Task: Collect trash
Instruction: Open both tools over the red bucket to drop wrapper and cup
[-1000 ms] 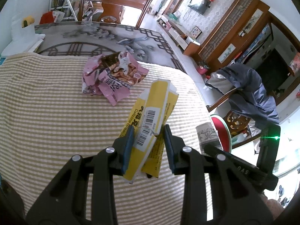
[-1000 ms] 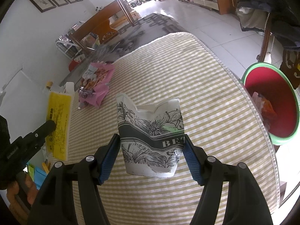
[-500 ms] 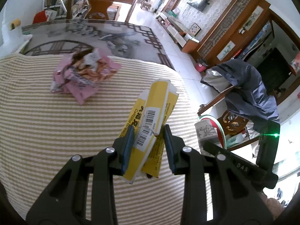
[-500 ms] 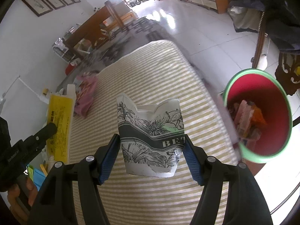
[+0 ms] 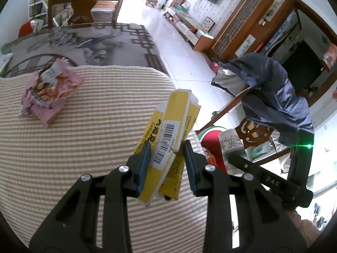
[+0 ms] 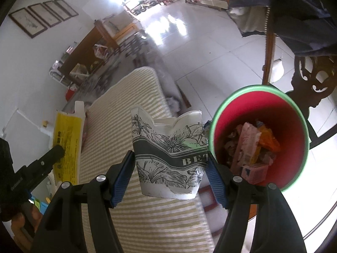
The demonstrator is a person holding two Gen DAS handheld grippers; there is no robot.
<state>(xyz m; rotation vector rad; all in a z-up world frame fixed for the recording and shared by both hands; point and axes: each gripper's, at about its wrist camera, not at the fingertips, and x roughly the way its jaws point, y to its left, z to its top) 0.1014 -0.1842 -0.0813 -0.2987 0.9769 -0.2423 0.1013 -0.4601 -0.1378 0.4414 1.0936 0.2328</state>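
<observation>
My left gripper (image 5: 166, 164) is shut on a yellow and white medicine box (image 5: 168, 135), held above the striped tablecloth (image 5: 73, 147) near its right edge. My right gripper (image 6: 170, 172) is shut on a crushed paper cup (image 6: 168, 154) with a flower print, held at the table edge just left of the red bin (image 6: 292, 130) with a green rim. The bin holds several wrappers. A crumpled pink snack bag (image 5: 46, 90) lies on the cloth at the far left. The cup (image 5: 231, 145) and bin (image 5: 210, 137) also show in the left wrist view. The yellow box (image 6: 67, 143) also shows in the right wrist view.
A wooden chair with a dark blue jacket (image 5: 273, 97) stands right of the bin. A second wooden chair (image 5: 84, 2) stands beyond the far table end. White tiled floor (image 6: 200, 52) lies past the table.
Both grippers have moved right toward the table edge with their loads. The red bin has come closer under the right gripper. The pink bag has slid left in view.
</observation>
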